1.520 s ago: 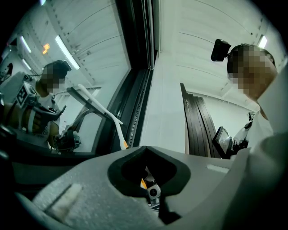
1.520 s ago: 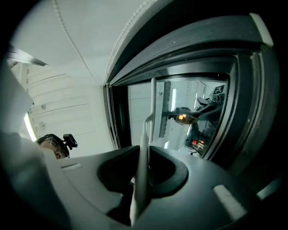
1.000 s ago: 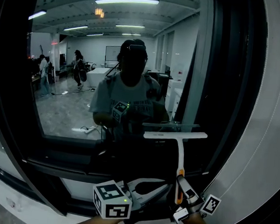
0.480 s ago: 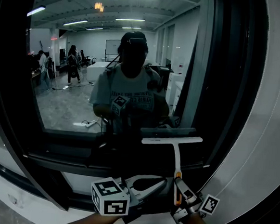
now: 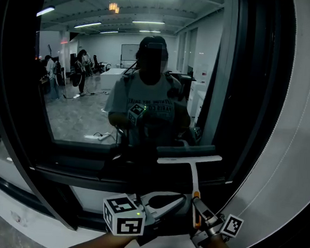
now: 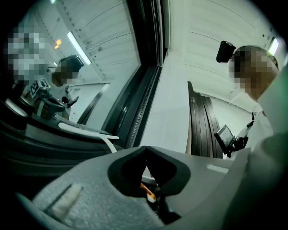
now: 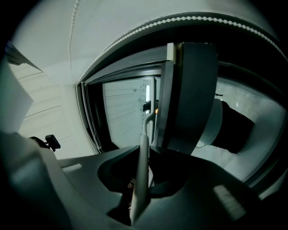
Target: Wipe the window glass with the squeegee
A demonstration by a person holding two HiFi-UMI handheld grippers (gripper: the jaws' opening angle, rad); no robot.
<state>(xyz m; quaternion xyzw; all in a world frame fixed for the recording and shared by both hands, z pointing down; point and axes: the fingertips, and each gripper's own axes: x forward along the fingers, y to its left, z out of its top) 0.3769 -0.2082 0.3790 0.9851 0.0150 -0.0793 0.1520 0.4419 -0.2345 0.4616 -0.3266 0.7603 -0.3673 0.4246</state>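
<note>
Clamping the squeegee (image 5: pixel 194 177) handle between its fingers, the right gripper (image 5: pixel 197 205) stands beside the left gripper (image 5: pixel 181 201), whose fingers meet.

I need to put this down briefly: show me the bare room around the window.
Bare: the white ledge under the dark lower frame, left of the left gripper. The glass left of the squeegee is open for a hand. Crowded: bottom centre, where the right gripper grips the handle beside it.

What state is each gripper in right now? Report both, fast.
Left gripper: closed, nothing between its jaws.
Right gripper: closed on the handle of the squeegee.
</note>
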